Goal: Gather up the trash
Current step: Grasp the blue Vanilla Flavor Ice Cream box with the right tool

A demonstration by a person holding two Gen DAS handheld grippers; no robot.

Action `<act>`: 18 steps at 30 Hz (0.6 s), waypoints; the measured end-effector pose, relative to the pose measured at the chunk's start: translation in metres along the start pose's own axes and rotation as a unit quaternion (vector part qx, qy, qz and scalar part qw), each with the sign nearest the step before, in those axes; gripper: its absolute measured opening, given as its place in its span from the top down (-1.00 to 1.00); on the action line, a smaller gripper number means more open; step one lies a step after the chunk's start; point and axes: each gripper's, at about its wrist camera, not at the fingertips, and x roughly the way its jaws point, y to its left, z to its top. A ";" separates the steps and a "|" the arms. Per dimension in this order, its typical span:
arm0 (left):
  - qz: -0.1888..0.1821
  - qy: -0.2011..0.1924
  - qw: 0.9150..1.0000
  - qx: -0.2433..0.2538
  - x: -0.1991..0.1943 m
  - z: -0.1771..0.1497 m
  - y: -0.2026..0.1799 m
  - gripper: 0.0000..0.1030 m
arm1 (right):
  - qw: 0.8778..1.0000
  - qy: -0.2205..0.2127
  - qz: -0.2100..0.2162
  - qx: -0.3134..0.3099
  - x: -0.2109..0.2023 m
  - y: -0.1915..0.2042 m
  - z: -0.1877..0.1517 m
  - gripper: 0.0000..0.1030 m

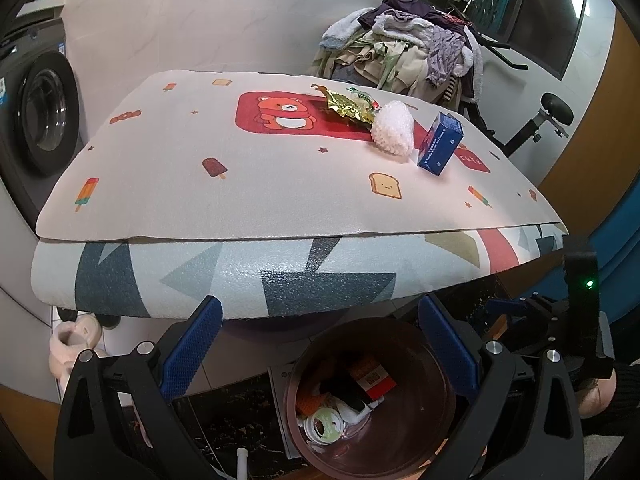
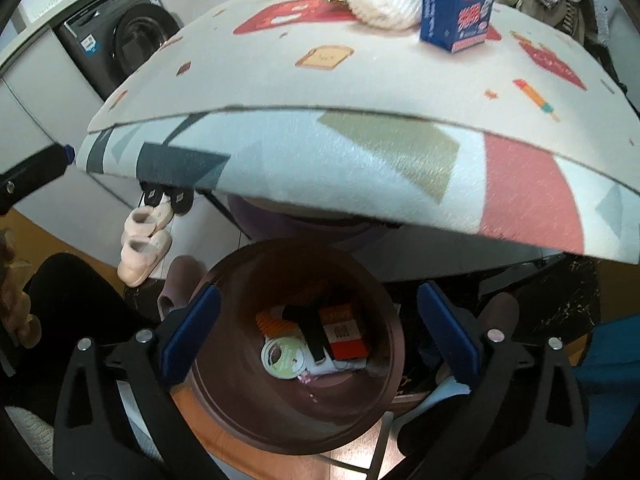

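Note:
A brown trash bin (image 1: pixel 404 448) stands on the floor below the table's front edge, with several pieces of trash inside; it also shows in the right wrist view (image 2: pixel 248 412). On the table mat lie a gold foil wrapper (image 1: pixel 348 108), a white foam net (image 1: pixel 394 130) and a blue carton (image 1: pixel 440 144). In the right wrist view the carton (image 2: pixel 456 8) and foam net (image 2: pixel 388 4) are at the top. My left gripper (image 1: pixel 320 344) is open and empty above the bin. My right gripper (image 2: pixel 318 332) is open and empty above the bin.
The table carries a cartoon-print mat (image 1: pixel 260 184) folded over its front edge. A washing machine (image 1: pixel 40 116) stands at the left. A pile of clothes (image 1: pixel 408 52) sits behind the table. Pink slippers (image 2: pixel 144 248) lie on the floor left of the bin.

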 end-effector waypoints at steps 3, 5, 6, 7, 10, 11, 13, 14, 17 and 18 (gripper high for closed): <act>0.000 -0.002 1.000 -0.004 0.001 0.002 0.002 -0.87 | 0.999 -0.011 -0.036 0.001 -0.007 -0.004 0.009 -0.89; 0.002 -0.006 1.000 -0.006 0.001 0.005 0.005 -0.87 | 0.998 -0.016 -0.054 0.003 -0.011 -0.009 0.017 -0.88; 0.004 -0.007 1.000 -0.006 0.001 0.006 0.006 -0.87 | 0.998 -0.020 -0.055 0.003 -0.013 -0.013 0.021 -0.89; 0.005 -0.009 1.000 -0.007 0.001 0.009 0.007 -0.87 | 0.998 -0.027 -0.058 0.004 -0.017 -0.017 0.027 -0.89; 0.010 -0.014 1.000 -0.010 0.000 0.016 0.011 -0.87 | 0.997 -0.046 -0.057 0.009 -0.025 -0.033 0.046 -0.89; 0.011 -0.016 1.000 -0.013 0.000 0.018 0.013 -0.87 | 0.997 -0.051 -0.057 0.011 -0.027 -0.037 0.052 -0.89; 0.012 -0.020 1.000 -0.019 0.000 0.023 0.018 -0.87 | 0.997 -0.057 -0.053 0.013 -0.031 -0.046 0.068 -0.89; 0.011 -0.022 0.999 -0.023 0.000 0.027 0.021 -0.87 | 0.997 -0.060 -0.051 0.014 -0.033 -0.051 0.079 -0.88; 0.011 -0.025 0.999 -0.035 0.002 0.037 0.029 -0.87 | 0.995 -0.076 -0.056 0.021 -0.040 -0.063 0.109 -0.89; 0.010 -0.025 0.999 -0.038 0.003 0.040 0.031 -0.87 | 0.995 -0.082 -0.058 0.027 -0.041 -0.067 0.119 -0.89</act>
